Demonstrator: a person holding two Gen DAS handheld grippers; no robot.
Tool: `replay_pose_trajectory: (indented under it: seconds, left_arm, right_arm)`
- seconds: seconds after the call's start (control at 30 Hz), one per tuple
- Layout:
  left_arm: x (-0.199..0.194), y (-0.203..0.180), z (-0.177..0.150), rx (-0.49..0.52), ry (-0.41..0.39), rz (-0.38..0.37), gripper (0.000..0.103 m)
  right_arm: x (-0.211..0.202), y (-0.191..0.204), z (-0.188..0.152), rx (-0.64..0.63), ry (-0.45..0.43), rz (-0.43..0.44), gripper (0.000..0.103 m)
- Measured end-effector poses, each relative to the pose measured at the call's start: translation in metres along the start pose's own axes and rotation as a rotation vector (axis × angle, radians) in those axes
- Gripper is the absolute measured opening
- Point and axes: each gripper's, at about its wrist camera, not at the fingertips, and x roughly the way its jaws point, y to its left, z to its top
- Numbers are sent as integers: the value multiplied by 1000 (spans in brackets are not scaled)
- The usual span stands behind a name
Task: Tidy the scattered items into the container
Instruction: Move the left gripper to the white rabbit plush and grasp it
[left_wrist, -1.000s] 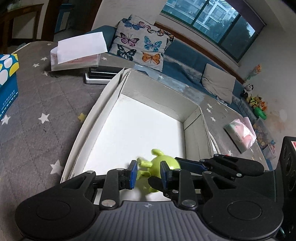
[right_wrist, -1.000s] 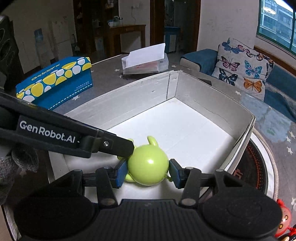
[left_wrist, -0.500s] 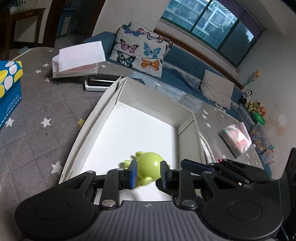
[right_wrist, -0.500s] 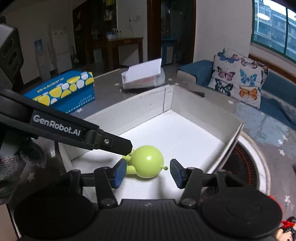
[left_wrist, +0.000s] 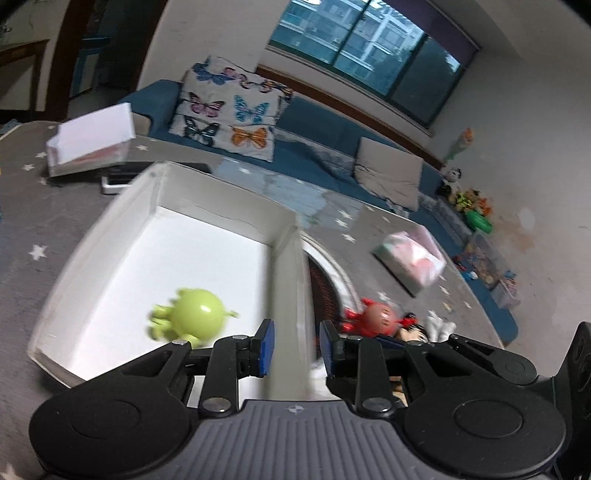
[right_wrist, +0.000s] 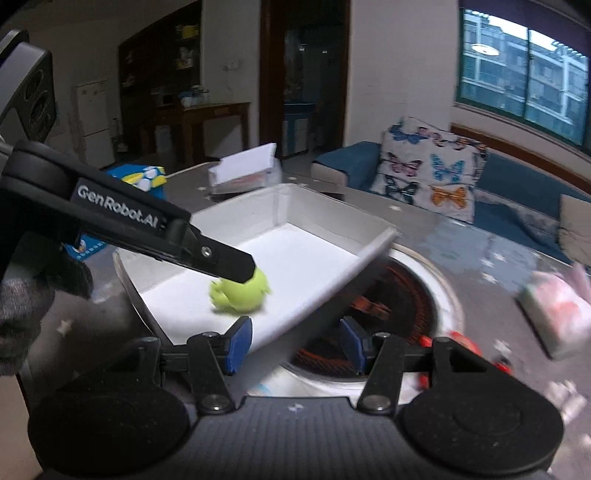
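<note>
To the left of my left gripper (left_wrist: 293, 347) the green toy (left_wrist: 194, 314) lies on the white floor of the box (left_wrist: 225, 216), free of my pads. My left jaws stand a little apart with nothing gripped; the box's right wall runs up between them, untouched as far as I can tell. Just past my left gripper's right finger, outside the box, lies a red toy (left_wrist: 378, 317) on the grey starred cloth (left_wrist: 44, 221). My right gripper (right_wrist: 295, 345) has its jaws parted and empty, over the box's near corner and the round burner (right_wrist: 406, 295); the green toy sits ahead, left of them.
</note>
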Motion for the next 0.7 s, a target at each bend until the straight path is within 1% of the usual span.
replay_pose_trajectory:
  seconds: [0.13, 0.17, 0.2, 0.23, 0.4, 0.53, 0.7]
  left_arm:
    - [9, -23, -11, 23, 27, -39, 29]
    - [12, -30, -15, 31, 36, -52, 29]
    - [14, -36, -18, 35, 43, -60, 29]
    - [18, -43, -22, 43, 55, -72, 29]
    - [37, -76, -38, 82, 108, -127, 29]
    - [49, -103, -46, 121, 122, -160, 30]
    - [68, -128, -52, 120, 154, -194, 30]
  right_arm:
    - [-26, -19, -19, 23, -10, -63, 54]
    - [-32, -25, -24, 33, -12, -76, 56]
    - [-39, -31, -29, 44, -14, -91, 60]
    - [-45, -36, -34, 52, -17, -106, 61]
    - [-71, -61, -59, 84, -21, -191, 62]
    - [-82, -84, -78, 132, -17, -254, 65]
    - [-85, -116, -99, 219, 8, -304, 65]
